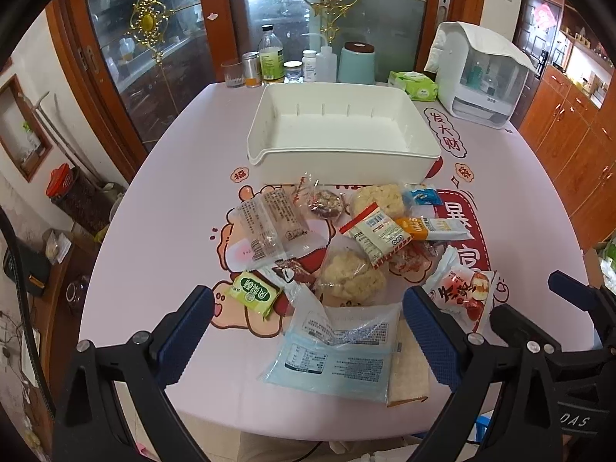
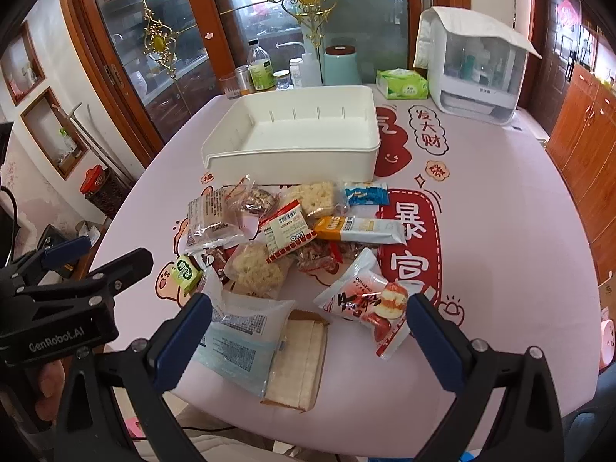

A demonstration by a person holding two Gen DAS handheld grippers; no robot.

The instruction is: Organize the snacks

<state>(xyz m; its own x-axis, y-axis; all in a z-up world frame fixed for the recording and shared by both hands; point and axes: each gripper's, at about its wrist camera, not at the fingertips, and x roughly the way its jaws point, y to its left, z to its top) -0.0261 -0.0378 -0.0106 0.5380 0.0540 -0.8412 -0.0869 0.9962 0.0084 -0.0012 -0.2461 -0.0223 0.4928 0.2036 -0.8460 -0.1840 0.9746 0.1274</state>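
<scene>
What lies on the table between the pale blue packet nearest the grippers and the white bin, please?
The heap of snacks: a puffed rice cake, a red-edged white sachet and a clear-wrapped pastry, then a strip of bare tablecloth before the white bin. Both views show it.

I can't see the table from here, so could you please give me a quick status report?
Left gripper and right gripper open, empty, over near packets. White bin empty; snack pile loose on table before it. Path clear.

A loose pile of wrapped snacks (image 1: 346,254), among them a pale blue packet (image 1: 331,358) and a small green one (image 1: 252,294), lies on the counter just before an empty white bin (image 1: 338,161).
</scene>
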